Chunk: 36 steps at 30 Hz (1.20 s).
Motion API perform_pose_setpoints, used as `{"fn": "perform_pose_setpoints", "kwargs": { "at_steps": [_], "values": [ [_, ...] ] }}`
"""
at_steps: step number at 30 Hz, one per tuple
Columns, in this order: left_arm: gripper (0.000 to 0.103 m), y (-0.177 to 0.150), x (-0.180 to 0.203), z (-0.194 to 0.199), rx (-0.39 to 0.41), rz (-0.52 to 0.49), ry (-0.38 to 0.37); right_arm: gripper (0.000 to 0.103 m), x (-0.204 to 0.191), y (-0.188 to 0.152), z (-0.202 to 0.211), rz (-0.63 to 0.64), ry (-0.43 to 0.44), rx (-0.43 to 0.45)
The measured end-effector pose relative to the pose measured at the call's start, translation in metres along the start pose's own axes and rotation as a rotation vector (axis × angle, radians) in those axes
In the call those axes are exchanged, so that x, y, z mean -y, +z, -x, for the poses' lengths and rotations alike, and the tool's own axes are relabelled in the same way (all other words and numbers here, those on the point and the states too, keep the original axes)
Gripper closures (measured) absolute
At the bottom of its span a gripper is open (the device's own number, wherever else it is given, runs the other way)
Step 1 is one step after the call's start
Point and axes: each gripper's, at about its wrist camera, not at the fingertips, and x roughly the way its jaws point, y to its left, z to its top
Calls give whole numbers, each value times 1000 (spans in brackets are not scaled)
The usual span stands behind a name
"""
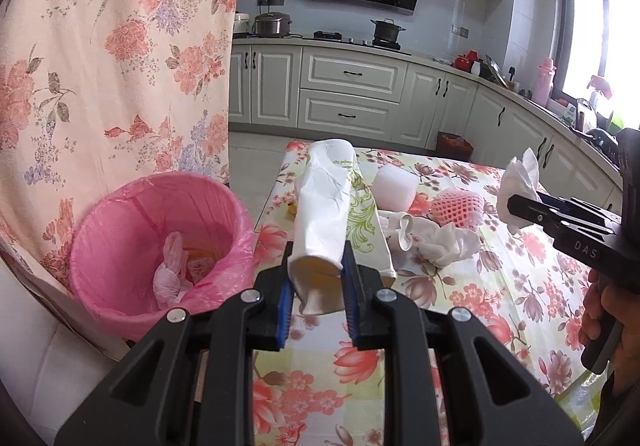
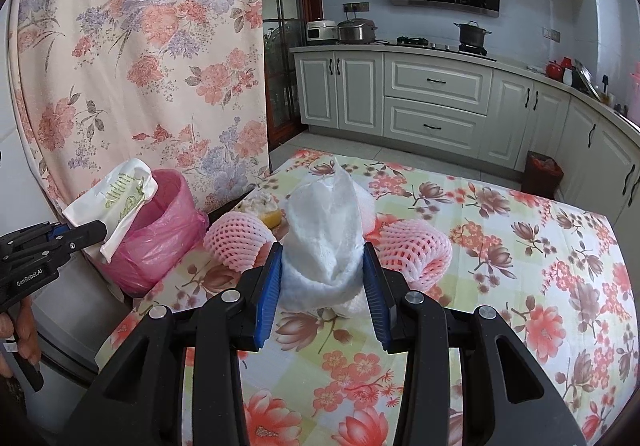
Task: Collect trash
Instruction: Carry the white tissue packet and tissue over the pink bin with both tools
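My left gripper [image 1: 317, 258] is shut on a white paper bag with green print [image 1: 326, 205], held above the table's left edge beside the pink-lined trash bin [image 1: 120, 246]. The bin holds a knotted pink bag [image 1: 170, 270]. In the right wrist view the same bag [image 2: 120, 197] hangs over the bin [image 2: 160, 230]. My right gripper [image 2: 323, 258] is shut on a crumpled white tissue [image 2: 326, 238], held above the table; it also shows in the left wrist view [image 1: 520, 185]. Pink foam fruit nets [image 2: 240, 242] [image 2: 416, 250] lie on the floral tablecloth [image 2: 520, 266].
On the table lie a white foam piece [image 1: 396, 185], crumpled tissues [image 1: 444, 246], a pink foam net [image 1: 456, 207] and a yellow peel [image 2: 268, 211]. A floral curtain [image 1: 120, 45] hangs behind the bin. Kitchen cabinets [image 1: 352, 93] line the far wall.
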Motion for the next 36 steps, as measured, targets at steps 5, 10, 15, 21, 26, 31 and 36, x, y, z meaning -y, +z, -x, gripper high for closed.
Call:
{"fn": "perform_pose_setpoints", "kwargs": {
  "at_steps": [5,10,15,21,26,31,36],
  "values": [
    [82,1,-17,6,15,22,28,65,-12,5,-2,18,12,3],
    [82,4,-38,13,30,45,60,65,-25,12,-7,33,26,2],
    [82,8,-64,21,46,78,97,65,-43,21,-14,54,48,0],
    [82,9,-94,28,62,106,140,65,-71,31,-29,88,82,-13],
    [82,7,-113,27,63,127,149,65,-93,38,-43,108,111,-32],
    [82,5,-130,26,63,144,163,64,-115,47,-57,126,140,-50],
    [82,6,-149,27,68,163,186,64,-142,56,-73,146,179,-65]
  ]
}}
